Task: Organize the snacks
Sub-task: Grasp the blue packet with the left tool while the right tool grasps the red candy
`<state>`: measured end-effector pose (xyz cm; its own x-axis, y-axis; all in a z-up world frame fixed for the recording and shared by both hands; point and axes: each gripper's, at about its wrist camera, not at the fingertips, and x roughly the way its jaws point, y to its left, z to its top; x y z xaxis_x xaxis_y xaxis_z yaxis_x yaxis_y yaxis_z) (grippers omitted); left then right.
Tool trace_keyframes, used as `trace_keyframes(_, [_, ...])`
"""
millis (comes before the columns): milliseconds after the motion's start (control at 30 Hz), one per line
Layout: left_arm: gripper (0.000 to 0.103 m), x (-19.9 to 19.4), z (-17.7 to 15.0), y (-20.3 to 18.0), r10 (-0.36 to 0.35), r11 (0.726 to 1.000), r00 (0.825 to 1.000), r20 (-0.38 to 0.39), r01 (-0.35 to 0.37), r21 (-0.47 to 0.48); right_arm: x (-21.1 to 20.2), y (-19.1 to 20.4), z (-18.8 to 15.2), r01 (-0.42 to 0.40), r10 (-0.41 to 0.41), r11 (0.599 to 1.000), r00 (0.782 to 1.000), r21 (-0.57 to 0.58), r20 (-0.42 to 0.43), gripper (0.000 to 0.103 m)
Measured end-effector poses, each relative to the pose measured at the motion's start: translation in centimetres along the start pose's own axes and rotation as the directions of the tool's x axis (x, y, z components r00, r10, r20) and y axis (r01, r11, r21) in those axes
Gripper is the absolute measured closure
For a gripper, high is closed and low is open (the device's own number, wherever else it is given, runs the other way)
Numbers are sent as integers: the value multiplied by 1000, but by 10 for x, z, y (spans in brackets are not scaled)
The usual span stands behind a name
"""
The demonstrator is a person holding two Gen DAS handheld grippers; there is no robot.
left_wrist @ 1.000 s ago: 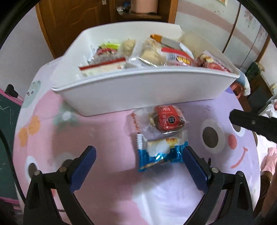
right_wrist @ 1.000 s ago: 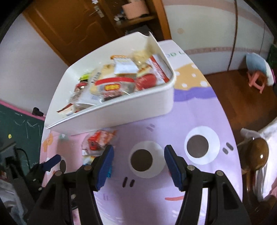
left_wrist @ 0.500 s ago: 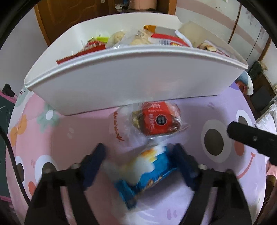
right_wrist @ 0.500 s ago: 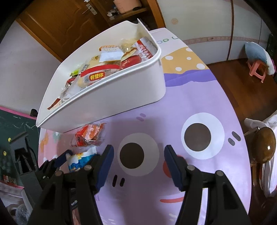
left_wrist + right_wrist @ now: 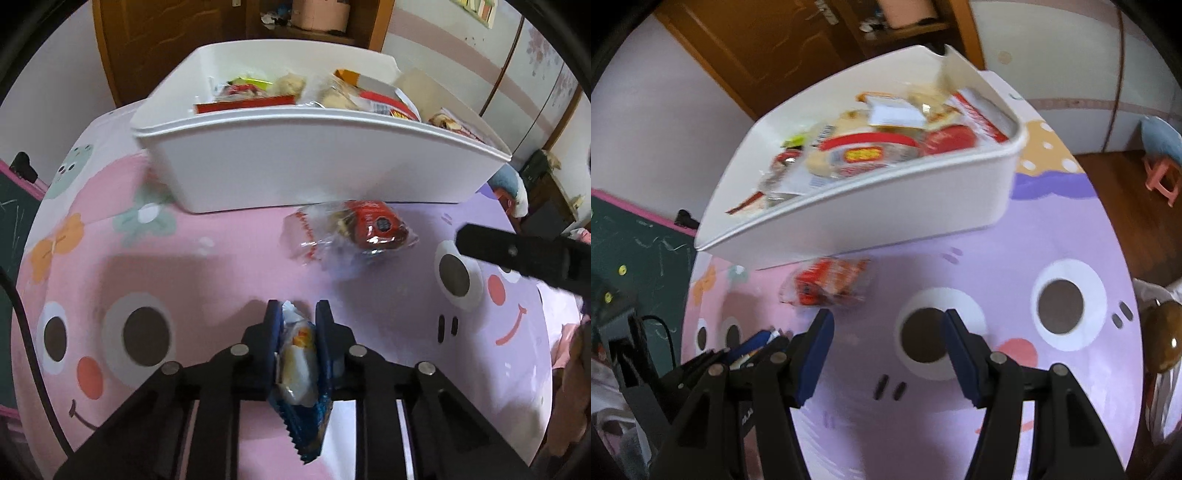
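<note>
Left jaws: closing, blue pads pinching the blue snack packet (image 5: 301,363) from both sides, packet upright between them.
Left gripper (image 5: 298,314): angled steeply down over the pink part of the cartoon mat (image 5: 207,273), near side of the white bin (image 5: 332,162).
Right jaws: spread partway, nothing between the pads.
Right gripper (image 5: 888,325): tilted steeply down over the purple part of the mat, above a printed eye.
Red snack packet (image 5: 364,230): lying on the mat just in front of the bin wall, between both grippers.
Bin: holds many wrapped snacks.
</note>
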<state>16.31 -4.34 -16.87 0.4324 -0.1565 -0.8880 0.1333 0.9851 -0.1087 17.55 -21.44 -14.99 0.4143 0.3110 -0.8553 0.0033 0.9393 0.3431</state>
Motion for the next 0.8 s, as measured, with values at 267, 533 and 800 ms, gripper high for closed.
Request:
trace_keyframes(267, [91,-11,-3,37,-56,994,998,19,58,-91,25,34,16,-1,-1,997,1000,-83,-29,42])
trace_keyframes(533, [93,-30,-9,51,-108,985,992,69,116,-125,65,60,26,73,-84,988,993,-134,-80,39])
trace_keyframes(800, [94,-44,-9,57,-131,981,985,109,145,-131,76,63,30,106,-117,986,989,-129,-87,31])
